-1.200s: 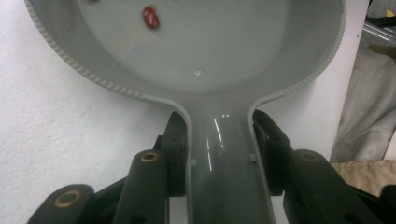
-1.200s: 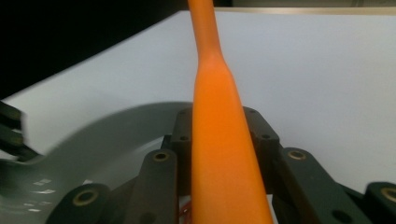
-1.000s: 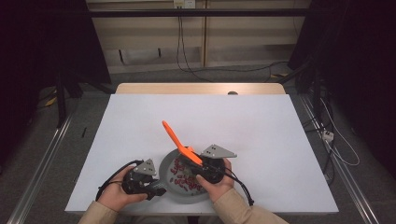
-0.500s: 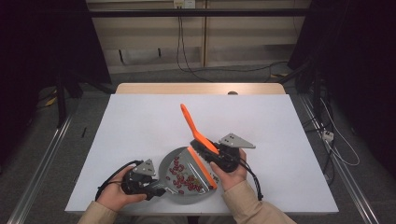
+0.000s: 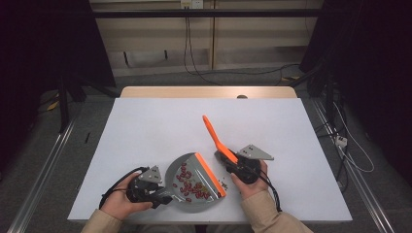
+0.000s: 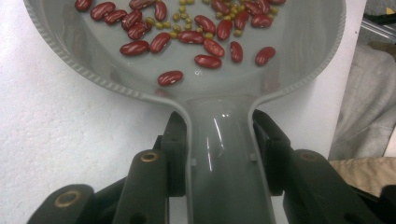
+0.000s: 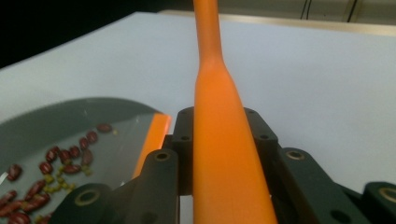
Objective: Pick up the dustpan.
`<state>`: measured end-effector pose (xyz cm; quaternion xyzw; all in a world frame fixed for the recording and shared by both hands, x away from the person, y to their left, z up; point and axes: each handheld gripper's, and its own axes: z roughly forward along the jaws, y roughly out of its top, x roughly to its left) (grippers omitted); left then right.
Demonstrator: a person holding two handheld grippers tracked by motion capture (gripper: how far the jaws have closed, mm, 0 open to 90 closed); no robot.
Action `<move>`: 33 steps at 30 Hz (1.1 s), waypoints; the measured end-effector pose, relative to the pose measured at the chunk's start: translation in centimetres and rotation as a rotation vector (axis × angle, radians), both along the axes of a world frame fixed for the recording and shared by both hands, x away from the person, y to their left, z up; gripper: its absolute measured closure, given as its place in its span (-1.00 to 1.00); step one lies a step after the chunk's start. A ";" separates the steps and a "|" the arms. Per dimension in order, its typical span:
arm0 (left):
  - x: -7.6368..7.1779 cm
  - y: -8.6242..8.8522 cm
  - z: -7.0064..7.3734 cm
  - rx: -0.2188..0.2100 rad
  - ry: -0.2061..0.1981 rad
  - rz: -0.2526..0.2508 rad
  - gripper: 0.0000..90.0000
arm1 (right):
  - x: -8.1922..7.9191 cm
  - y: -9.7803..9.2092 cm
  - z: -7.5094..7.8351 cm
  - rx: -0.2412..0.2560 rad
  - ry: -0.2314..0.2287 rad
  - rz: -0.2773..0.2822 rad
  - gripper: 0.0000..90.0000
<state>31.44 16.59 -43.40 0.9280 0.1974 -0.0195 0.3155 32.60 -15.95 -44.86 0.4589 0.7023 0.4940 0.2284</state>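
A grey dustpan (image 5: 173, 168) with an orange lip (image 5: 210, 174) lies flat near the table's front edge. It holds several red kidney beans (image 5: 187, 187) and small green beans (image 6: 183, 8). My left gripper (image 5: 160, 193) is shut on the dustpan's handle (image 6: 219, 154), which runs between the jaws. My right gripper (image 5: 233, 163) is just right of the pan, shut on an orange brush handle (image 5: 214, 133) that slants up and away from me. In the right gripper view the handle (image 7: 219, 116) rises between the jaws, with the pan (image 7: 70, 121) at the left. The brush head is hidden.
A few small beans (image 5: 224, 182) lie loose on the white table (image 5: 160, 126) between the pan's lip and my right hand. A dark doorway and cables lie beyond the table's wooden far edge (image 5: 209, 92).
My right gripper has carried the orange brush to the right, off the dustpan and onto the table beside it. The left gripper and dustpan have stayed put.
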 end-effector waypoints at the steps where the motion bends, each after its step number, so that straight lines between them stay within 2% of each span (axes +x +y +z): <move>1: 0.1 0.0 0.0 0.006 -0.003 -0.008 0.40 | 0.0 0.1 -0.2 0.001 0.000 -0.006 0.57; 4: 0.0 0.0 0.0 -0.005 0.002 -0.002 0.40 | -0.2 0.5 -0.4 -0.007 -0.007 -0.008 0.57; 8: 0.1 0.1 -0.1 -0.010 0.002 -0.002 0.40 | -0.3 1.0 -0.3 -0.020 0.002 0.027 0.54; 12: 0.1 0.1 0.0 -0.007 0.004 -0.003 0.40 | -0.5 0.8 0.1 -0.024 -0.005 0.039 0.36; 13: 0.1 0.1 0.0 -0.007 0.004 -0.003 0.40 | -0.6 0.7 0.3 -0.019 -0.006 0.043 0.36; 15: 0.1 0.1 0.0 -0.007 0.004 -0.002 0.40 | -0.7 0.4 0.5 -0.043 -0.016 0.047 0.47; 17: 0.1 0.1 -0.1 -0.007 0.005 -0.002 0.40 | -0.9 0.0 0.6 -0.041 0.004 0.057 0.53; 19: 0.1 0.1 -0.1 -0.008 0.006 0.000 0.40 | -1.0 -0.4 0.7 -0.047 0.006 0.039 0.57; 21: 0.1 0.1 -0.1 -0.010 0.005 -0.001 0.40 | -1.2 -0.6 0.8 -0.044 0.030 0.010 0.58; 24: 0.1 0.0 -0.1 -0.009 0.005 -0.001 0.40 | -1.4 -0.6 0.7 0.000 0.039 -0.003 0.58; 25: 0.1 0.0 -0.1 -0.009 0.005 -0.001 0.40 | -1.4 -0.4 0.6 0.026 0.042 0.004 0.58; 30: 0.1 0.0 0.0 0.008 0.000 -0.014 0.40 | -1.9 2.0 0.3 -0.011 -0.006 0.037 0.58; 33: 0.0 0.0 0.1 0.011 0.004 -0.028 0.40 | -1.9 2.7 0.3 -0.028 -0.025 0.038 0.58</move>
